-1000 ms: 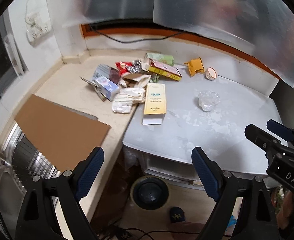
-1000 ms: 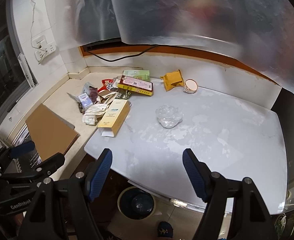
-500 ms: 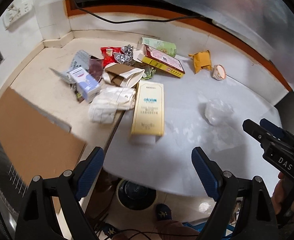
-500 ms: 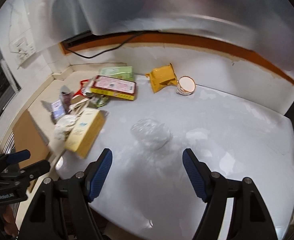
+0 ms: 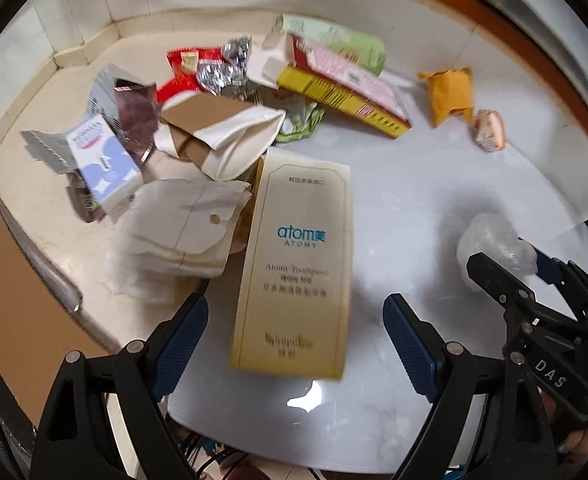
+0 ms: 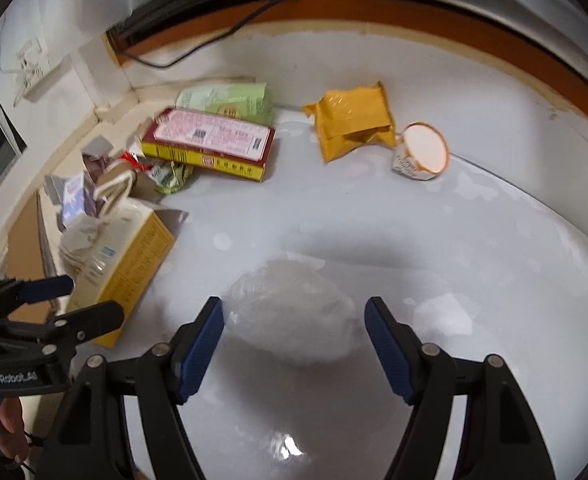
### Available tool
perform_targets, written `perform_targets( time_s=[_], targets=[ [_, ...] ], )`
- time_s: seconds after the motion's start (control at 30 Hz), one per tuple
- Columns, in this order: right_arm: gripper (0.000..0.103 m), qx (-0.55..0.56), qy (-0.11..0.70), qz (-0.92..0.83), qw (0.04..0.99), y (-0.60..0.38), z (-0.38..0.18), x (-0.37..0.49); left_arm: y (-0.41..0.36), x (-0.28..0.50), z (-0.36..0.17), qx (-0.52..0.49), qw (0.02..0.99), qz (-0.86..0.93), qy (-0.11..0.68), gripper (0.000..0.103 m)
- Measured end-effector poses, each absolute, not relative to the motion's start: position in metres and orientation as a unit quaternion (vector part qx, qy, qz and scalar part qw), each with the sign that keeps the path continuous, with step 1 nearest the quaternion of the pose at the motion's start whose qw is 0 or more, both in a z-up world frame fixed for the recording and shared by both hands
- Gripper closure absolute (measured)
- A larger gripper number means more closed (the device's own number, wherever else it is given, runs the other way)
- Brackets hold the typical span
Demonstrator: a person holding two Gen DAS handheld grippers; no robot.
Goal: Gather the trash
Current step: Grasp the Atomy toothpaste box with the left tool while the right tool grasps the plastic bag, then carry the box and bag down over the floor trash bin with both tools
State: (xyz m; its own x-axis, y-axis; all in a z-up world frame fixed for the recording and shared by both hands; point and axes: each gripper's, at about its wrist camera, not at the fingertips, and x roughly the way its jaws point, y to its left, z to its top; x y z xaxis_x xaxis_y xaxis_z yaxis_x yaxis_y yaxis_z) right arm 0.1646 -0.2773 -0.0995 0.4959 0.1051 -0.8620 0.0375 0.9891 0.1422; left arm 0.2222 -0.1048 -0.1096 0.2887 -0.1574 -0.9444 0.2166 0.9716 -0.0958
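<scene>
The left gripper [image 5: 294,326] is spread wide and holds nothing; its blue pads flank the near end of a long pale yellow box [image 5: 294,264] printed "atom", which lies flat on the white table [image 5: 434,184]. Whether the pads touch the box cannot be told. Just left of the box sits a crumpled white paper bag [image 5: 177,236], and beyond it a folded brown and white paper bag [image 5: 221,132], a small white and blue carton [image 5: 101,160], a red wrapper [image 5: 181,68] and some crushed foil [image 5: 221,68]. Farther back a red and yellow box [image 5: 346,84] rests against a pale green packet [image 5: 342,40].

The right gripper [image 6: 294,338] is likewise released, its pads open on either side of a crumpled clear plastic bag [image 6: 294,312] on the table, close to it but apparently not gripping. Well beyond the bag lie a yellow pouch [image 6: 354,120] and, just beside it, a small paper cup [image 6: 422,152] tipped on its side. A sheet of brown cardboard [image 5: 17,292] lies at the far left, beside the pile.
</scene>
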Motion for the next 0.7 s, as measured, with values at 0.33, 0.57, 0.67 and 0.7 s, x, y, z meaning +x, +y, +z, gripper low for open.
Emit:
perform_targets(
  time_s=[0.33,0.57,0.67,0.7],
  targets=[
    [0.071,0.082,0.509,0.053,0.855,-0.279,-0.097,0.153,-0.093,0.234,-0.125,-0.013,0.791,-0.108,0.602,0.052],
    [0.073,0.072,0.495,0.054,0.864,-0.286,-0.08,0.123,-0.084,0.213,-0.115,-0.018,0.806,-0.091,0.585,0.052],
    [0.073,0.074,0.485,0.049,0.87,-0.292,-0.07,0.107,-0.081,0.198,-0.101,-0.016,0.813,-0.096,0.574,0.052],
    [0.073,0.076,0.48,0.046,0.873,-0.294,-0.065,0.099,-0.082,0.194,-0.097,-0.015,0.815,-0.098,0.571,0.052]
  ],
)
